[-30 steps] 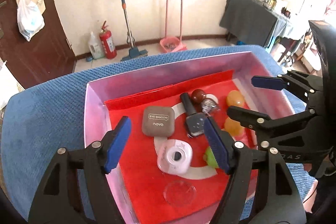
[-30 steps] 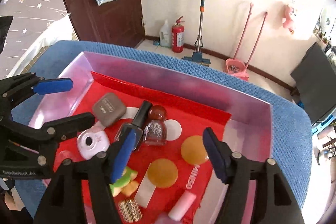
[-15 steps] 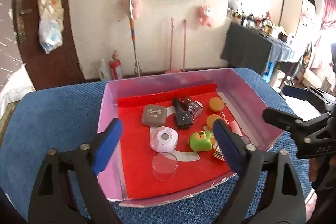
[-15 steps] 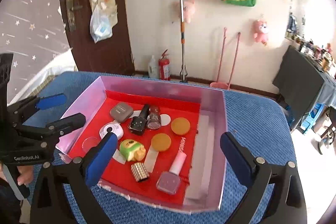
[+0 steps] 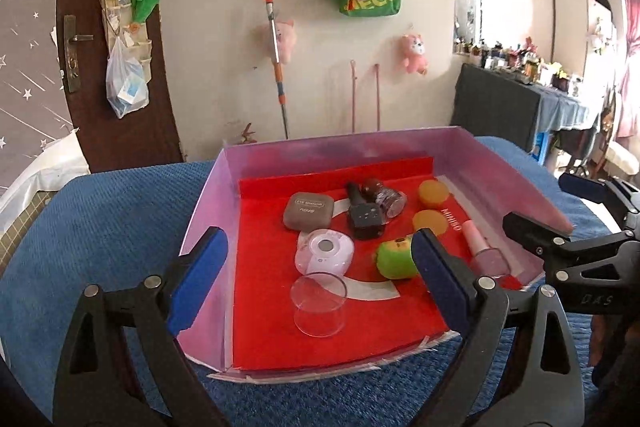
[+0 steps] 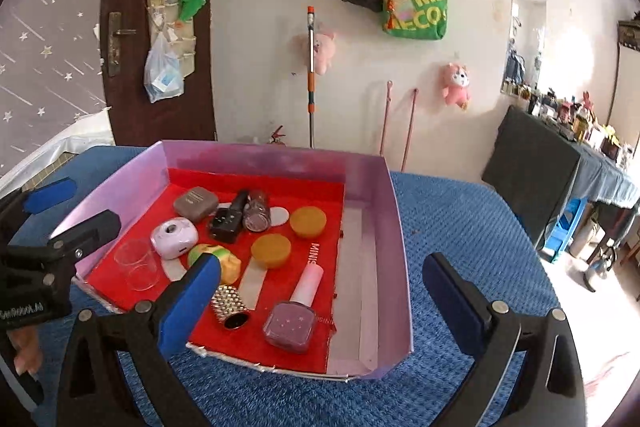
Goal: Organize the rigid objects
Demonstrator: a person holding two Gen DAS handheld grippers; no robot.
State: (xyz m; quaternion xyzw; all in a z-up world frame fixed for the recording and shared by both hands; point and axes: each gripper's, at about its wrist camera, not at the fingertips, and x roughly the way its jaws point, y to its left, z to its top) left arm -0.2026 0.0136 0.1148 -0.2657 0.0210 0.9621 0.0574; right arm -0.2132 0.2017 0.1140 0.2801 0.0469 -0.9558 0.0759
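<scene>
Left wrist view: left tongs (image 5: 316, 281) spread wide w/ nothing between the blue pads; jaws have just been opening. They hang over the near edge of the pink box (image 5: 208, 195), which sits on a blue ribbed-cloth tabletop (image 5: 100, 227). All the task's things lie inside, on its glossy red liner (image 5: 264, 307): clear plastic cup (image 5: 319, 303) on its side nearest the tongs, rounded white gadget (image 5: 325, 255) just behind, flat taupe eyeshadow compact (image 5: 309, 211) further back, dark square-bodied polish bottle (image 5: 362, 217) touching a glittery round bottle (image 5: 387, 199). Two amber discs (image 5: 431, 205) to the right, green squishy toy (image 5: 396, 259) half hidden by the right pad. Right tongs (image 5: 560, 207) show at the right edge, also gaping.

Right wrist view: right tongs (image 6: 320, 295) fully apart, empty, jaws just opened too. Near them: studded gold cylinder (image 6: 230, 307) lying flat, pink-capped polish bottle (image 6: 296, 311) w/ a squat square glass body.

Step in hand, I'd judge: both tongs free over the box, picking the next item. To do it well: go for flat-sided hard pieces first (compact, square bottles), pads on parallel faces. The cup is thin, slick and can roll, so close gently across the rim. Cylinder likely rolls too; approach across its axis.
</scene>
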